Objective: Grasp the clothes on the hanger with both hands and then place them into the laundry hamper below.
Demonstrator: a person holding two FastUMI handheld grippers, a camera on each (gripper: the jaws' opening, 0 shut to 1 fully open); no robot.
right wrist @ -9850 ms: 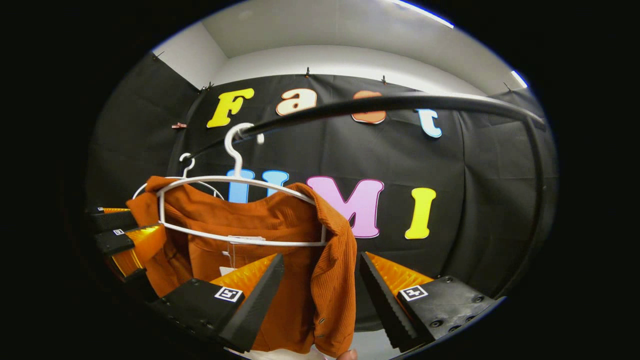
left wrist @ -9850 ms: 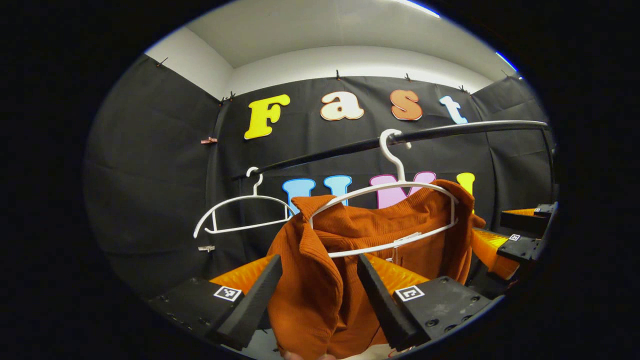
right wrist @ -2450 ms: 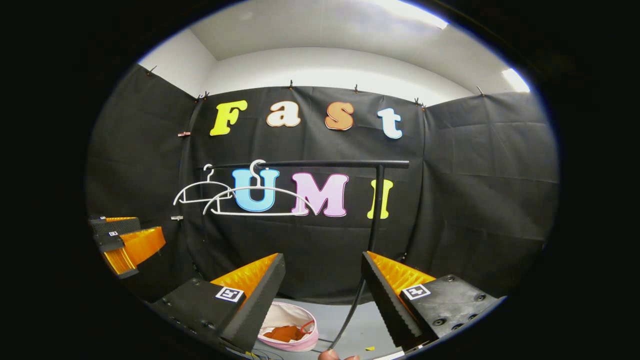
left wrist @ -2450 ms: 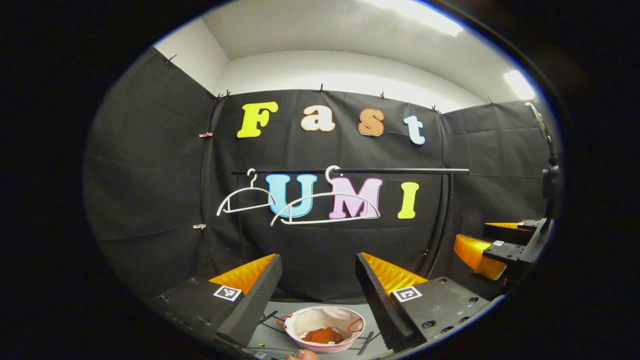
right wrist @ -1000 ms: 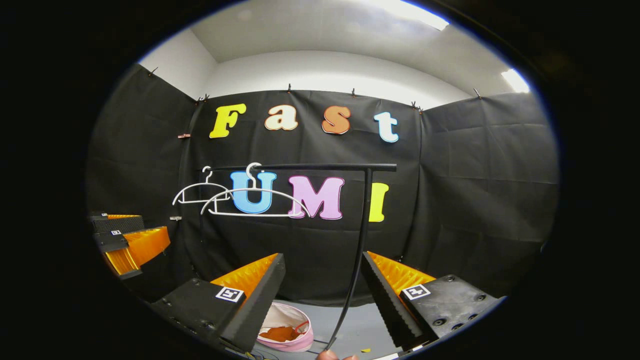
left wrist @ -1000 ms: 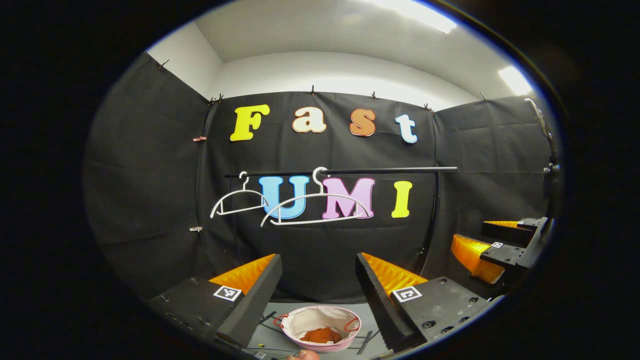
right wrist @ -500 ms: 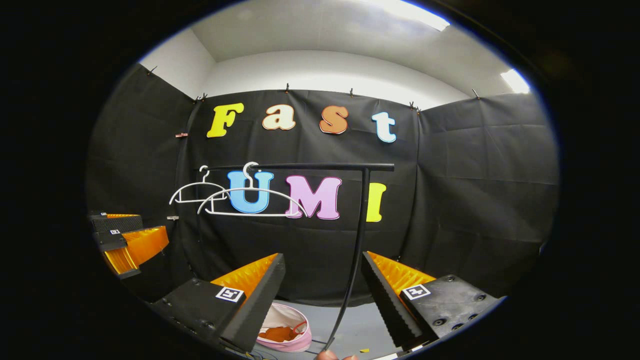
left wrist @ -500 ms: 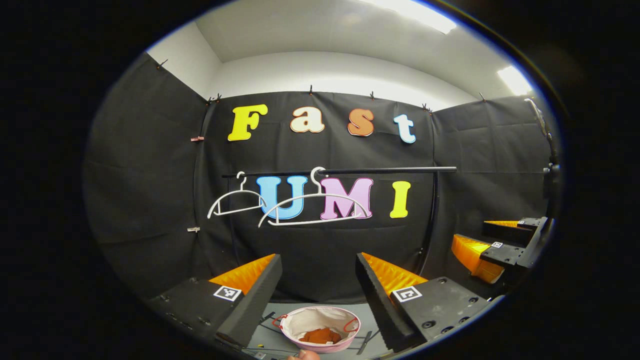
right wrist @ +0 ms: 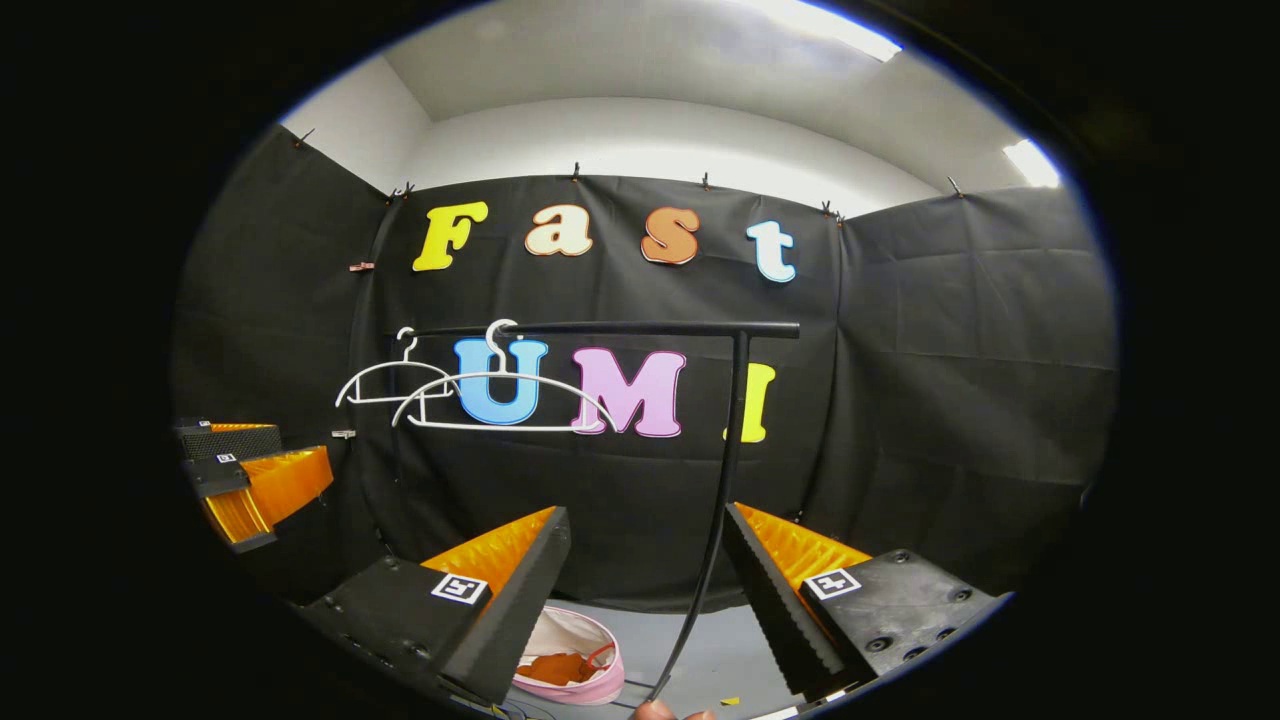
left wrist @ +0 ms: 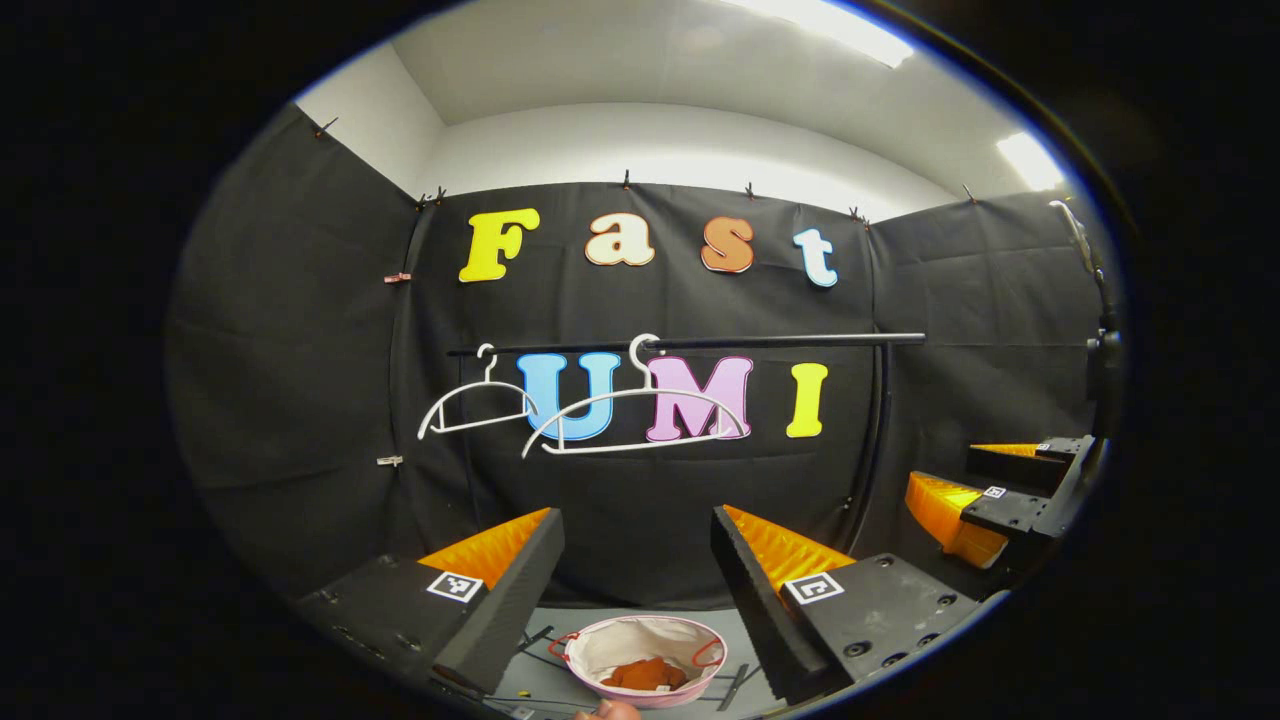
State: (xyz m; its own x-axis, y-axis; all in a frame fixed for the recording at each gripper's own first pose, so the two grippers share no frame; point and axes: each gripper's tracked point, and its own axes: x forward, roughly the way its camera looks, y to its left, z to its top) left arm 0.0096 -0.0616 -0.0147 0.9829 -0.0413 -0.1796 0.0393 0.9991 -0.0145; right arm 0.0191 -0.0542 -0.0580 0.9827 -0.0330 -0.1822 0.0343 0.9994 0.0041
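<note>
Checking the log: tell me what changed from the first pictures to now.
The orange top came off the near hanger and now lies in the hamper. Both tongs, left and right, let go, backed away, stand open. Rail and both hangers stayed.

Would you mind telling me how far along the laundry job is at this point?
It looks finished. Done: the orange ribbed garment lies in the pink-rimmed laundry hamper on the floor, and both white plastic hangers hang bare on the black rail. In hand: nothing; the left gripper and right gripper are open and empty. Left: nothing visible to move.
</note>
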